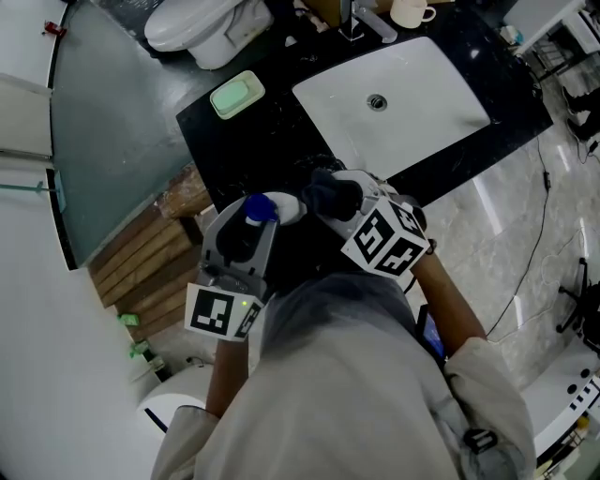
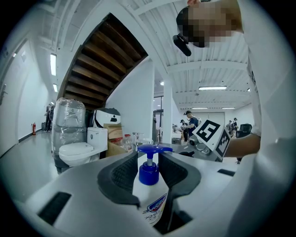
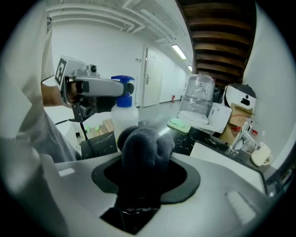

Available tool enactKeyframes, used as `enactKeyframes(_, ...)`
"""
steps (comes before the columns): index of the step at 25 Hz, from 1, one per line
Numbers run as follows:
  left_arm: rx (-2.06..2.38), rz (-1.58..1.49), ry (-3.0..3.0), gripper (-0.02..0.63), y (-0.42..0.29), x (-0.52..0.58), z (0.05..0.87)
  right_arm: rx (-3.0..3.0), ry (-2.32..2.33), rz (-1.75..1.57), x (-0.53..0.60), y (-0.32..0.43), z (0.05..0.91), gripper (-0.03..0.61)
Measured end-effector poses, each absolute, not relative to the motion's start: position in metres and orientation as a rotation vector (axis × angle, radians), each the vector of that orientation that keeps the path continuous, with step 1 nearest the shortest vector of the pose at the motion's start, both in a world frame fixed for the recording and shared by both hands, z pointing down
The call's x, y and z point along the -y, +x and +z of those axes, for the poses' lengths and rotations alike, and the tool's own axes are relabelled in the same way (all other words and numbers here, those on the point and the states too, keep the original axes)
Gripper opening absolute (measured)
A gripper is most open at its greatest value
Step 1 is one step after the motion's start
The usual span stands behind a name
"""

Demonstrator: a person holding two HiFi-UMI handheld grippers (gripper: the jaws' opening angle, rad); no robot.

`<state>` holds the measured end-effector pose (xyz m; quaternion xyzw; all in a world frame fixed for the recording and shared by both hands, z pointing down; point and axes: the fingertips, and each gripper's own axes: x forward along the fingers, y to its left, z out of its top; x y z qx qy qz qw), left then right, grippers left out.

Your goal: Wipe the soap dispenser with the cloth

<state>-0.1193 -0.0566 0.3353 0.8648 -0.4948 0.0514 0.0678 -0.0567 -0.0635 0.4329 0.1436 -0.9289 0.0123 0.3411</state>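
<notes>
A white soap dispenser (image 2: 151, 196) with a blue pump head (image 1: 258, 208) is held off the counter, my left gripper (image 2: 149, 173) shut on its body just below the pump. In the right gripper view the soap dispenser (image 3: 124, 113) stands upright just behind a bunched dark grey cloth (image 3: 145, 150). My right gripper (image 3: 147, 172) is shut on that cloth. In the head view the cloth (image 1: 330, 194) sits close beside the bottle's white body, to its right; contact cannot be told. Both grippers hang near the counter's front edge.
A black counter (image 1: 253, 141) holds a white sink basin (image 1: 403, 94), a green soap dish (image 1: 236, 95), a faucet (image 1: 354, 21) and a cup (image 1: 411, 11). A toilet (image 1: 197, 28) stands at the back left. Wooden slats (image 1: 150, 258) lie on the floor to the left.
</notes>
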Motion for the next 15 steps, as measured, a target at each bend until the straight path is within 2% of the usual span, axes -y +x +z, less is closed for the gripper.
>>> enactKeyframes(15, 1.496, 0.117, 2.571, 0.132, -0.125, 0.039, 0.334, 2.738, 0.533, 0.339, 0.078, -0.048, 0.376, 0.167)
